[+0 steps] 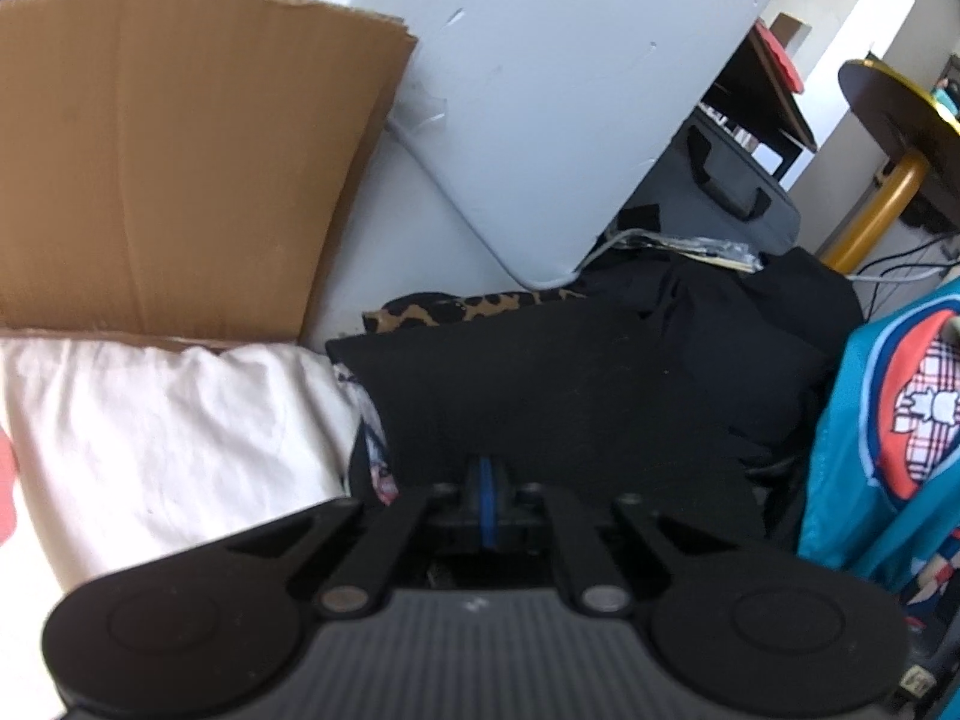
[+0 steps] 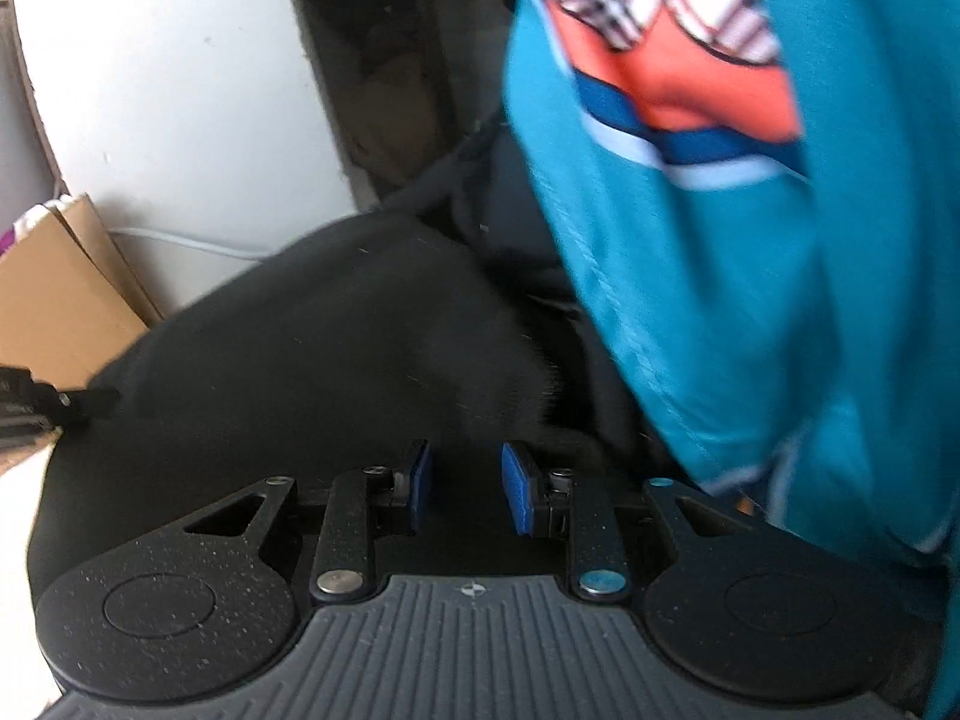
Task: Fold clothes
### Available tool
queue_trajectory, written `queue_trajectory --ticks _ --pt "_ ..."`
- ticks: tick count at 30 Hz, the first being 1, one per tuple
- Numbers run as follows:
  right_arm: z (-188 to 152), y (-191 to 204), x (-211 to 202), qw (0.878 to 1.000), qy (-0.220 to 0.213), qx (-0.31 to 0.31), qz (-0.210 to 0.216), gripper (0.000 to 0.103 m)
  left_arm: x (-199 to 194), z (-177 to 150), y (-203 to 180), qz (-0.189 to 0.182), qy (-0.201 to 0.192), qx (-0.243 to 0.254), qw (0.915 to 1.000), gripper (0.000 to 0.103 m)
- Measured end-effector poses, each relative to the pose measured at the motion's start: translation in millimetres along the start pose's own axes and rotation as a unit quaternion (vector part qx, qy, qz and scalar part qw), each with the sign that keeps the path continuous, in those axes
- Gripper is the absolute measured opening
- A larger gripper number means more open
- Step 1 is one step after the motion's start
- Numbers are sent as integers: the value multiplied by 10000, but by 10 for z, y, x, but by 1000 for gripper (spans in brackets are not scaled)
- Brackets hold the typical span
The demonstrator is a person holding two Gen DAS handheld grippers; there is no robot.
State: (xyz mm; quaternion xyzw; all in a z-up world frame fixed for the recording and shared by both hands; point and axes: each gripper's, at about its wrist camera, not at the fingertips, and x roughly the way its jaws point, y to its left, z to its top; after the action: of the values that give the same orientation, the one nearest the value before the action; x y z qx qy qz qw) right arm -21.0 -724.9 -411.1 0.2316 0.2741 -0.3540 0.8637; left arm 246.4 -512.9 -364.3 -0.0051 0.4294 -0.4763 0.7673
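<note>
Black garment (image 1: 540, 384) lies rumpled; left claw (image 1: 487, 501) pinched closed, right claw (image 2: 465, 489) parted

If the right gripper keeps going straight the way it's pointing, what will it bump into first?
Most likely the black garment, which lies right ahead of the right gripper, whose open jaws hold nothing. The teal shirt hangs off to the side. Depth is hard to judge.

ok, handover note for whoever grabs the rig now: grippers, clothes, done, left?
Left gripper: shut, pads together at the near edge of the black garment; whether it pinches cloth is unclear.
Right gripper: open over the same black cloth, holding nothing.
Teal printed garment hangs to the right.
White garment lies left, beside the cardboard box.
Done: no finished fold visible.
Left: fold black, then teal.
</note>
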Motion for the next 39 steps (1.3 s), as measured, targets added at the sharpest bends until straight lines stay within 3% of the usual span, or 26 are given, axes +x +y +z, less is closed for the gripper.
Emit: queue_trajectory --ticks 6,12,19,24,29,35,37,39 --pt "26 -134 -116 9996 25 155 -218 32 -219 4 -108 232 -224 195 9993 2" --pt "65 -146 -268 9997 -91 224 -71 32 -474 -149 -273 103 -395 204 9990 4" --pt "-17 54 -371 9995 -82 23 320 33 -566 -456 -431 109 -306 207 9993 9" --pt "-131 225 -312 9991 152 -40 392 35 -479 -654 -417 408 -98 223 9989 12" --pt "-299 285 -332 9989 349 -100 302 39 -496 -789 -327 566 40 37 9984 31" --pt "-406 304 -527 9981 584 7 216 41 -634 -847 -310 671 224 -89 9975 29" --pt "-381 301 -574 9974 683 131 204 42 -692 -822 -315 700 299 -158 9970 34" --pt "-311 294 -581 9956 867 308 162 49 -760 -786 -328 740 379 -237 9963 53"
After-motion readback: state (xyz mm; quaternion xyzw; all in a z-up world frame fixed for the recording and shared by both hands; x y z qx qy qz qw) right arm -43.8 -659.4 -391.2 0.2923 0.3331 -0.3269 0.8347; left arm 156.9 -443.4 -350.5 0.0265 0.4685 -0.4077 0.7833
